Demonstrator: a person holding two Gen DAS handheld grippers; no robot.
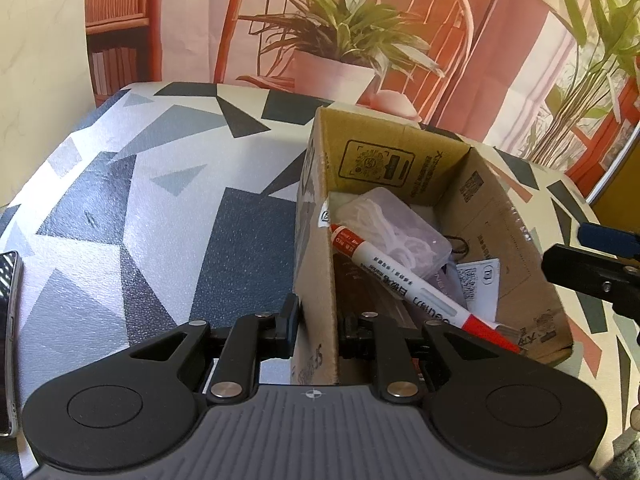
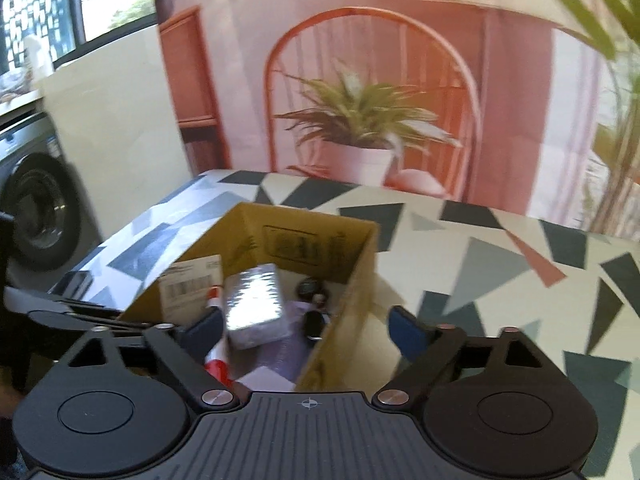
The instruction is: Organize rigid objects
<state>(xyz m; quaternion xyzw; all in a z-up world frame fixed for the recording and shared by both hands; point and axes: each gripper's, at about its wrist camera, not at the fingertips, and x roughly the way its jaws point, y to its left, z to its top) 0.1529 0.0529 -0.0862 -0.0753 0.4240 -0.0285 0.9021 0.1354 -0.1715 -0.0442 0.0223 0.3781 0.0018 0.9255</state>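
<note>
An open cardboard box (image 1: 500,216) stands on the patterned table. In it lie a red and white marker (image 1: 404,280), a clear plastic case (image 1: 396,232) and some cards. My left gripper (image 1: 316,320) is shut on the box's near left wall (image 1: 316,264), one finger inside and one outside. My right gripper (image 2: 308,328) is open and empty above the box (image 2: 360,280), one finger over its inside and one outside its right wall. The case (image 2: 256,304) and the marker (image 2: 218,364) show below it. The right gripper's fingers (image 1: 592,268) show at the right edge of the left wrist view.
A phone (image 1: 10,332) lies at the table's left edge. The table top (image 2: 520,280) stretches to the right of the box. A printed backdrop with a chair and potted plant (image 1: 340,40) hangs behind the table. A washing machine (image 2: 36,208) stands at far left.
</note>
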